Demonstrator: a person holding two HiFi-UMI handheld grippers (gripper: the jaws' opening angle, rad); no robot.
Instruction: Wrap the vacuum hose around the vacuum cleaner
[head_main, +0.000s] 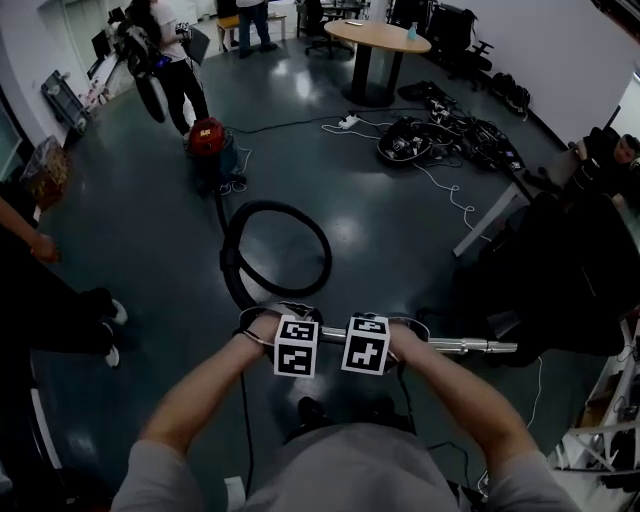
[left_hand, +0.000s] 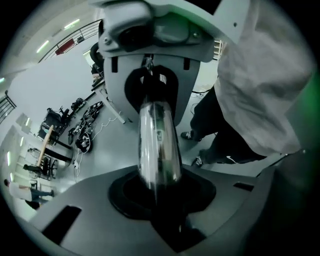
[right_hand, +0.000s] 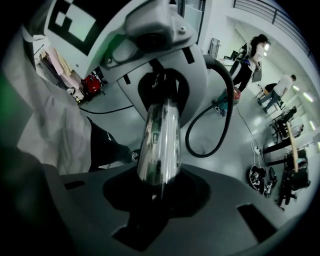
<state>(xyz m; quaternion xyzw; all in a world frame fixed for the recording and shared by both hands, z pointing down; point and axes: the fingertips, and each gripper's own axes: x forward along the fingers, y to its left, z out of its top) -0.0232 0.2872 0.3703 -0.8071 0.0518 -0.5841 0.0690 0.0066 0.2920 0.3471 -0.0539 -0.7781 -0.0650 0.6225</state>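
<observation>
A chrome wand tube (head_main: 470, 347) lies level in front of me, its free end pointing right. My left gripper (head_main: 297, 346) and right gripper (head_main: 366, 344) sit side by side on it, both shut on the tube. In the left gripper view the tube (left_hand: 159, 145) runs through my left gripper (left_hand: 160, 187)'s black notch. The right gripper view shows the same for my right gripper (right_hand: 157, 192) and the tube (right_hand: 160, 140). The black hose (head_main: 275, 255) curls in a loop on the floor and leads back to the red vacuum cleaner (head_main: 207, 140). The hose (right_hand: 220, 117) also shows in the right gripper view.
A person (head_main: 170, 55) stands just behind the vacuum cleaner; another person (head_main: 35, 255) is at the left edge. A round table (head_main: 378, 38) stands at the back. Cables and gear (head_main: 440, 135) lie right of centre, with a desk leg (head_main: 480, 225) and dark bags (head_main: 570, 270) beyond.
</observation>
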